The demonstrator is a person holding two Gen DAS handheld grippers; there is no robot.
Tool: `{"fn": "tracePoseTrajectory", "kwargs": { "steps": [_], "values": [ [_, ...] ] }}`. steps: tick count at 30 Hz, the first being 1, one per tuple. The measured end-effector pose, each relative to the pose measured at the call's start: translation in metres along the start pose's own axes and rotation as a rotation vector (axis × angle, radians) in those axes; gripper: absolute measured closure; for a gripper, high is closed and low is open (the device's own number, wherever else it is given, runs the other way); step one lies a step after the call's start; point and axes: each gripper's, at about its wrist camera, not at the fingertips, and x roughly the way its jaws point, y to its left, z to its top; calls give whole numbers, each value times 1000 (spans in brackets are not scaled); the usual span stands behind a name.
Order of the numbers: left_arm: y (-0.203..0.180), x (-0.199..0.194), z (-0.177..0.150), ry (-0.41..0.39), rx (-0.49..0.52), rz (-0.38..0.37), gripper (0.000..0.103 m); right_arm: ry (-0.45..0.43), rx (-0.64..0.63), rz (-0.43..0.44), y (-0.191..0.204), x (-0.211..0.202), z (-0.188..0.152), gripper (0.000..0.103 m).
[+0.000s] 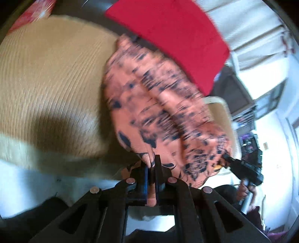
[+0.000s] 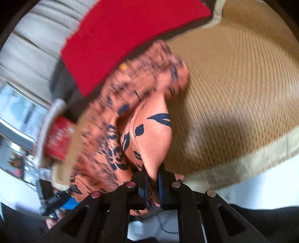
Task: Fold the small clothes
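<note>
The garment [image 1: 160,112] is pinched at one edge between the closed jaws of the left gripper [image 1: 151,168] and at another by the right gripper [image 2: 153,176], likewise clamped. It hangs ahead of both, above the mat [image 2: 243,93], seemingly so it can be spread for folding.

One orange garment with a dark blue leaf print [image 1: 158,115] [image 2: 149,134] is showing in both wrist views. One flat red cloth [image 1: 172,37] [image 2: 119,43] is lying beyond it. One woven tan straw mat with a pale cloth border [image 1: 52,78] [image 2: 243,78] is spreading under both pieces. One red patterned box [image 1: 31,15] [image 2: 59,138] is sitting at the mat's far edge. Two black claws are appearing: the left claw [image 1: 151,166] and the right claw [image 2: 152,177], each appearing in its own camera and once more, small and blurred, at the edge of the other's.
</note>
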Motion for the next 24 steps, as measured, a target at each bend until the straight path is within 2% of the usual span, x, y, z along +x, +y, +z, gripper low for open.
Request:
{"fn": "tracePoseTrajectory", "kwargs": {
  "steps": [6,10,12,17,20,22,24],
  "values": [
    [-38,-29,81,-90,84,-27,98,-113,-43,67,42,-29,57,94],
    [-39,-32,147,-140,111,2,98,-187,-44,75,71,-17,129,94],
    [-35,-13,186,-158,100,26,98,-211,-26,74,76,-4,160,94],
    [-5,54,266,-165,56,117,98,-224,92,70,63,81,238,94],
    [26,107,294,-128,-2,167,97,-187,172,51,45,139,268,94],
    [45,136,306,-105,-34,197,97,-185,246,52,25,171,282,90],
    [64,159,313,-86,-71,194,96,-188,321,84,2,192,289,86]
  ]
}}
